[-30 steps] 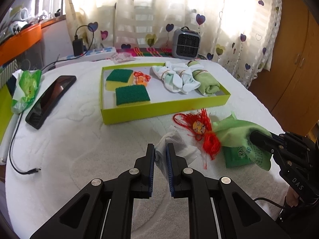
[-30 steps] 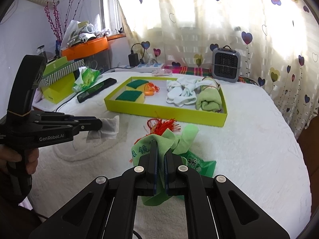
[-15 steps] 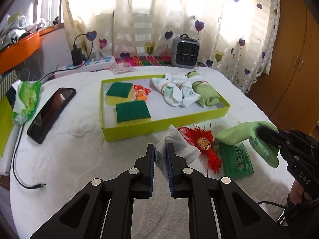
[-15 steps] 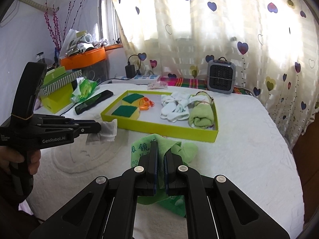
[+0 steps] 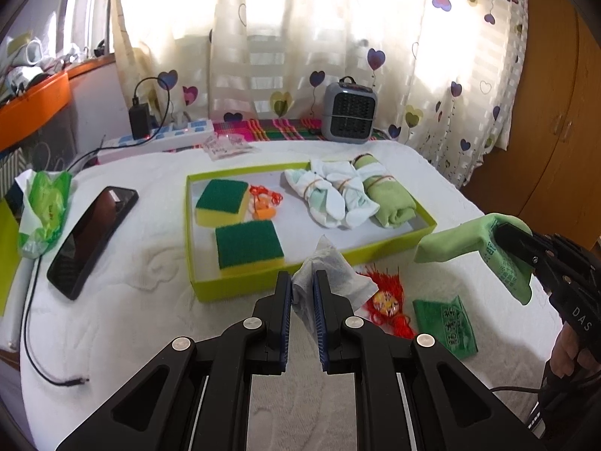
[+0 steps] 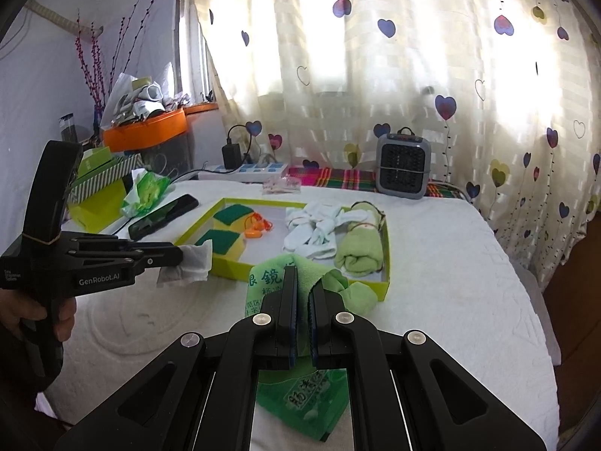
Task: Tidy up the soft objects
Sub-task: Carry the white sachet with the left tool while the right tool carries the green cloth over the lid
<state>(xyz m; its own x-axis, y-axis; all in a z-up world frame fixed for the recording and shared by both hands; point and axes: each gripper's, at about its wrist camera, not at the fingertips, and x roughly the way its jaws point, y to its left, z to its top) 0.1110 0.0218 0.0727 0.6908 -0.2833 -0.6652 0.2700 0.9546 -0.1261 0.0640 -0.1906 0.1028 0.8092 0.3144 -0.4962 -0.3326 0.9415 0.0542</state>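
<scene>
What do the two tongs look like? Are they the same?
Yes, they match. The left tongs are black plastic with a tall handle, a rubber band around it, and white "GenRobot.AI" lettering. The right tongs are black too, marked "DAS", with a black cable below. Up close, each has silver screws and dark blue ridged pads.

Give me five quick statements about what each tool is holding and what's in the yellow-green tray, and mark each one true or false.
1. The left tool is shut on a white wipe. True.
2. The right tool is empty. False: it grips a light green cloth.
3. Two green-topped sponges lie in the tray. True.
4. The red tassel ornament lies inside the tray. False: it lies on the white cover in front of it.
5. The phone is in the tray. False: it lies left of it.
</scene>
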